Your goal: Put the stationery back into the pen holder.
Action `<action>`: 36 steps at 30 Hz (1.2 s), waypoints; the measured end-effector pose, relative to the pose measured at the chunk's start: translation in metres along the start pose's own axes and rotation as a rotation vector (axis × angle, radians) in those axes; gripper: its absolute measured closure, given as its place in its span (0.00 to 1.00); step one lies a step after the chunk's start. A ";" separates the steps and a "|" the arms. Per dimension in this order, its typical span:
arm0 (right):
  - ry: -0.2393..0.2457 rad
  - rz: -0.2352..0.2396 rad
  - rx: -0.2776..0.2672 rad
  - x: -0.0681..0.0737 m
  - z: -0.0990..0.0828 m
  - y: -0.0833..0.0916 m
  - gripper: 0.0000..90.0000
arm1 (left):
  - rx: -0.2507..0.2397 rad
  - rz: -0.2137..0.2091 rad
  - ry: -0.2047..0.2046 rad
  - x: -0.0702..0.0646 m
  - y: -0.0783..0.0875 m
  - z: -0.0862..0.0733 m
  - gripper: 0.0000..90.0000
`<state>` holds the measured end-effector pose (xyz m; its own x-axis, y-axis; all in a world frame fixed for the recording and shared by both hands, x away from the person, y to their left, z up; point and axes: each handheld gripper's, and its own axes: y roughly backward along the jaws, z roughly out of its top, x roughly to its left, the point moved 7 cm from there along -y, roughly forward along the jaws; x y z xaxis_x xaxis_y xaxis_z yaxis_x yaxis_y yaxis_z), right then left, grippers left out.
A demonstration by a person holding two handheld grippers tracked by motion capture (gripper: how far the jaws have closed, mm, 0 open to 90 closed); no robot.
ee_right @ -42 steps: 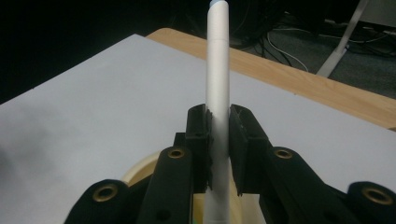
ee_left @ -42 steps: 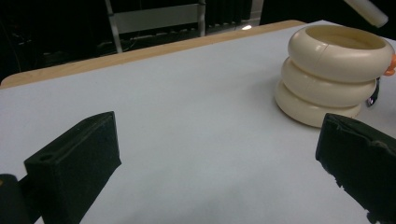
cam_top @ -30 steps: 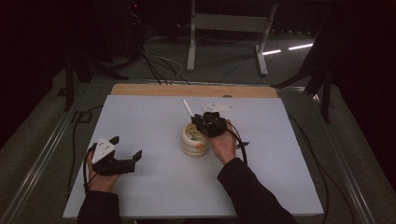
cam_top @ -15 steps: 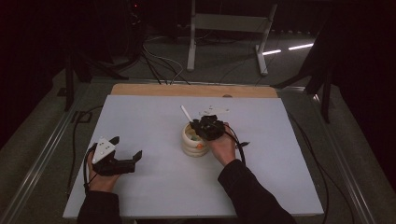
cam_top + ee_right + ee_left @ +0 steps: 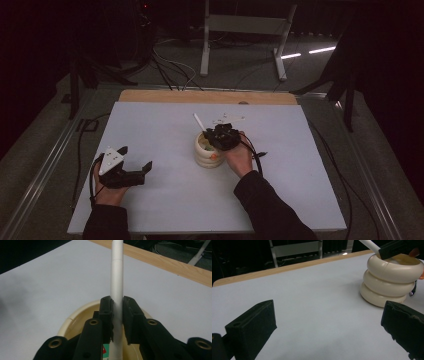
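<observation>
- One white stick (image 5: 117, 277), round and slim like a tube or handle, is pinched between the two black jaws of the right hand-held gripper (image 5: 117, 312); it rises steeply out of the jaws, and its lower end drops into the container below.
- In the high view the stick (image 5: 199, 121) slants up and away to the left from the right hand-held gripper (image 5: 221, 136), which sits over the mouth of the container.
- That container is a cream pot (image 5: 209, 154) shaped like three stacked rings, standing upright near the middle of the table (image 5: 300, 200). Something small, orange and green, lies inside; what it is cannot be told.
- The person's right hand (image 5: 239, 159) wraps the gripper just beside the pot's right side.
- The left hand-held gripper (image 5: 131, 175) rests low at the near left of the table, well apart from the pot, its jaws spread wide with nothing between them.
- From the left gripper view the pot (image 5: 390, 280) stands ahead and to the right.
- To do this step well, I judge the grip should stay firm and centred on the stick, and any stirring or lifting should keep the stick off the rim so the pot does not tip; the free gripper could steady the pot's side.
</observation>
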<state>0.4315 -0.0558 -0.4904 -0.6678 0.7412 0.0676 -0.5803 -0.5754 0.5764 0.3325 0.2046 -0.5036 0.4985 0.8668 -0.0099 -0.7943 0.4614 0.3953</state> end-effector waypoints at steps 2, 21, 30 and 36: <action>0.003 -0.001 0.002 0.000 0.000 0.000 0.87 | -0.001 0.000 -0.001 0.000 0.000 0.000 0.00; 0.006 0.004 0.013 0.001 -0.001 0.001 0.87 | -0.001 0.000 0.000 0.000 0.000 0.000 0.00; 0.017 0.013 0.019 0.002 -0.002 0.002 0.87 | -0.001 0.001 0.000 0.000 0.000 0.000 0.00; 0.025 0.014 0.027 0.003 -0.002 0.001 0.85 | 0.000 0.001 0.000 0.000 0.000 0.000 0.00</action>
<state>0.4280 -0.0553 -0.4913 -0.6874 0.7241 0.0554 -0.5585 -0.5759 0.5971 0.3325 0.2048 -0.5036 0.4979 0.8672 -0.0094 -0.7946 0.4605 0.3957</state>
